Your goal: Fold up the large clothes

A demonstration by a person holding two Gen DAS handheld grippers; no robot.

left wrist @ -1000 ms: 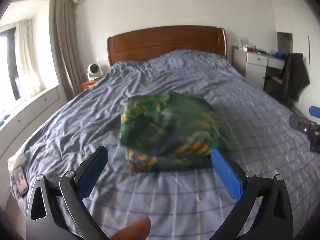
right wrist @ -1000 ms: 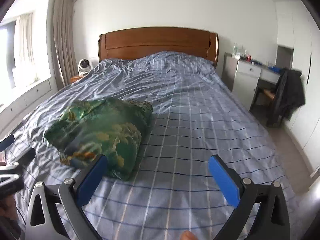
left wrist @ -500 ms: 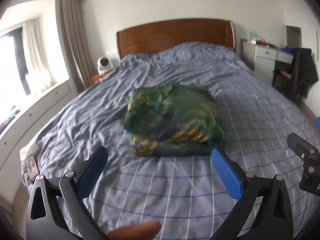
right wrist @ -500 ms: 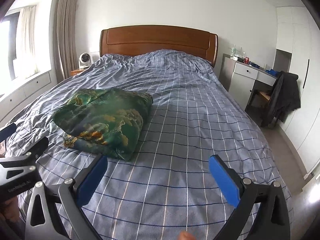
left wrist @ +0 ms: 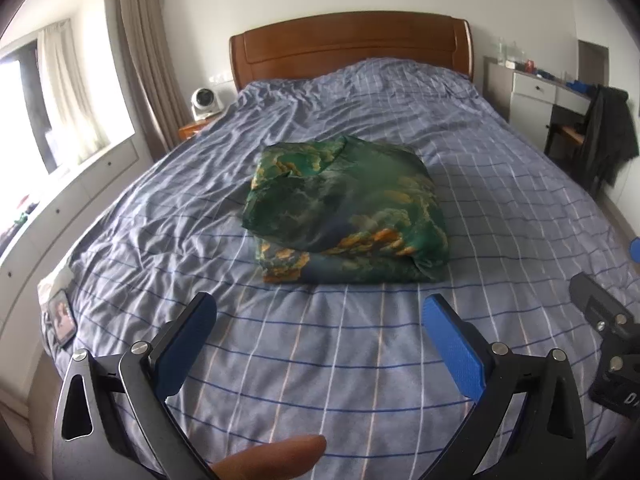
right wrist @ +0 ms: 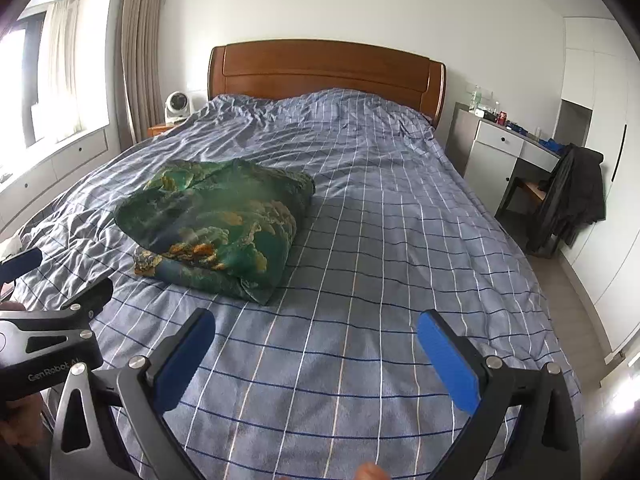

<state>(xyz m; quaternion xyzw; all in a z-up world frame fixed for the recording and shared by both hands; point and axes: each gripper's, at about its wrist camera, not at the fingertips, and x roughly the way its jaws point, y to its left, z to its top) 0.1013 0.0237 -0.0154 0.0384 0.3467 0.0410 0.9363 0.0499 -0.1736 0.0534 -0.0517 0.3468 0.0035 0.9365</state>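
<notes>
A green garment with orange and teal print (left wrist: pixel 348 208) lies folded in a thick rectangular bundle on the blue checked bed (left wrist: pixel 500 184). It also shows in the right wrist view (right wrist: pixel 224 224), left of centre. My left gripper (left wrist: pixel 320 320) is open and empty, held above the bed's foot, short of the bundle. My right gripper (right wrist: pixel 316 332) is open and empty, to the right of the bundle and well back from it. The left gripper's body shows at the left edge of the right wrist view (right wrist: pixel 48 344).
A wooden headboard (left wrist: pixel 352 48) stands at the far end. A small fan (left wrist: pixel 205 101) sits on the nightstand at left. A white desk (right wrist: pixel 500 152) and a chair with a dark jacket (right wrist: pixel 572 196) stand at right. A phone (left wrist: pixel 62 318) lies at the bed's left corner.
Both grippers have drawn back and risen away from the folded garment, so it looks smaller and farther. Both stay open. The garment has not moved.
</notes>
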